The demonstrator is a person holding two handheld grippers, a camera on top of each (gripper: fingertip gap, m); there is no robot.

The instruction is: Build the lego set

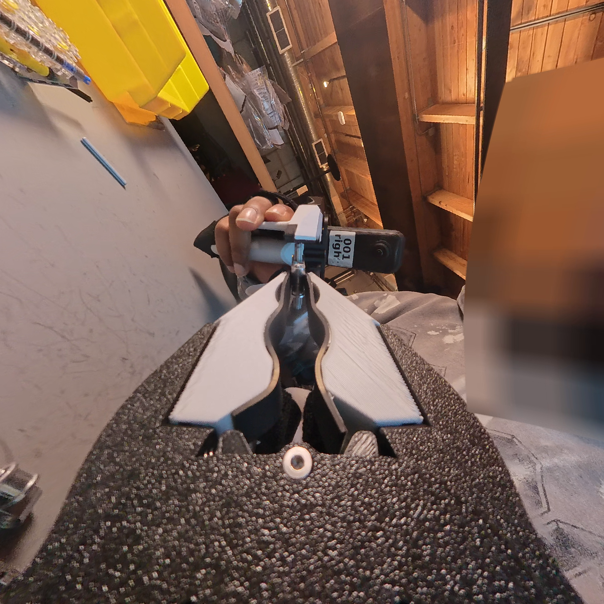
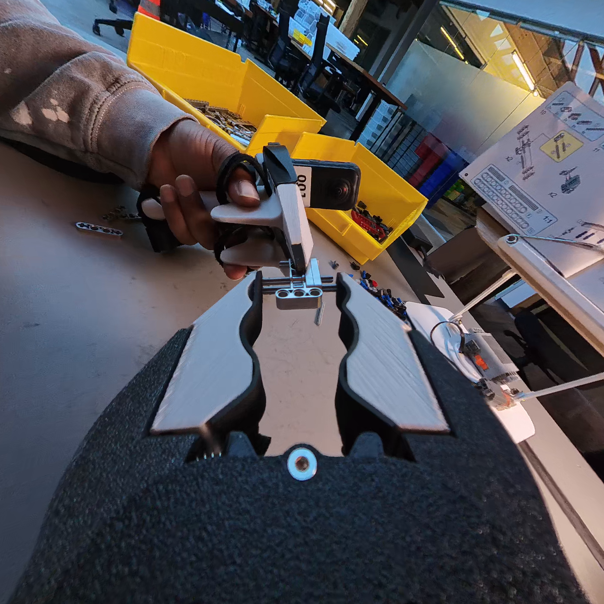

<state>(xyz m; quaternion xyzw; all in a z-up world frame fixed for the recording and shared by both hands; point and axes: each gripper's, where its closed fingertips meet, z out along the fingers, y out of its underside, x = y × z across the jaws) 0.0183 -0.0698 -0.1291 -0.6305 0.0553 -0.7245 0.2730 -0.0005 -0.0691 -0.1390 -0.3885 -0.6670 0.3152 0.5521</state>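
A small grey building-brick assembly (image 2: 299, 294), a three-hole beam on black axles, hangs in the air above the table (image 2: 81, 327). My right gripper (image 2: 299, 284) spans it, with a fingertip against each end of the axle. My left gripper (image 2: 299, 261) comes from above, held in a hand, and pinches the assembly's upright part. In the left wrist view my left gripper (image 1: 297, 281) is nearly closed on the assembly (image 1: 298, 294), seen edge-on. The right gripper (image 1: 302, 243), held in a hand, is just beyond it.
Yellow bins (image 2: 202, 75) with parts stand at the table's far side, and also show in the left wrist view (image 1: 130, 49). A grey beam (image 2: 98, 228), a short grey axle (image 2: 320, 313) and loose pins (image 2: 382, 291) lie on the table. An instruction sheet (image 2: 539, 157) stands right. A blue axle (image 1: 103, 161) lies left. My left and right fingertips are right by each other.
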